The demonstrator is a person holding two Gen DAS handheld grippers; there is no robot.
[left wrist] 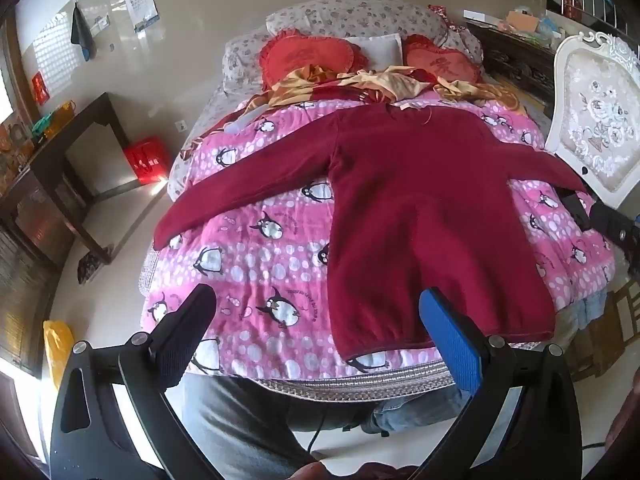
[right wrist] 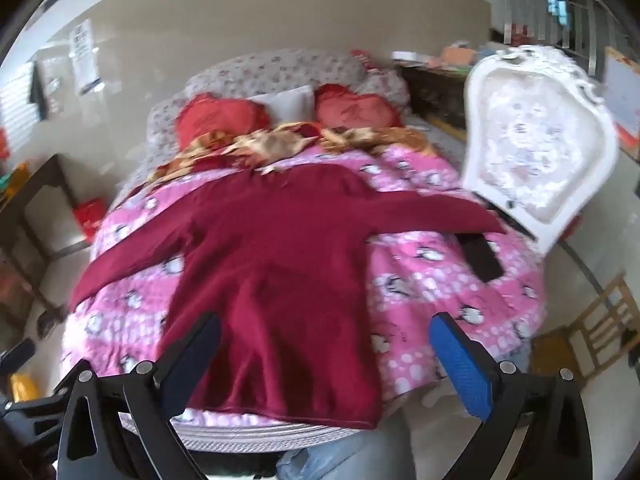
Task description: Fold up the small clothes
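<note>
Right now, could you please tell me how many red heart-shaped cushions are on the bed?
2: one red heart-shaped cushion left of the white pillow, another right of it, both at the bed's head. Bedding may hide more.

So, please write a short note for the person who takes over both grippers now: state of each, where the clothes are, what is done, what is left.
Left gripper: open, empty, above the bed's near edge.
Right gripper: open, empty, over the hem.
Dark red sweater: spread flat on the pink penguin quilt, both sleeves stretched out sideways, hem toward you.
Done: sweater laid out.
Left: all folds, no fold made yet.
</note>
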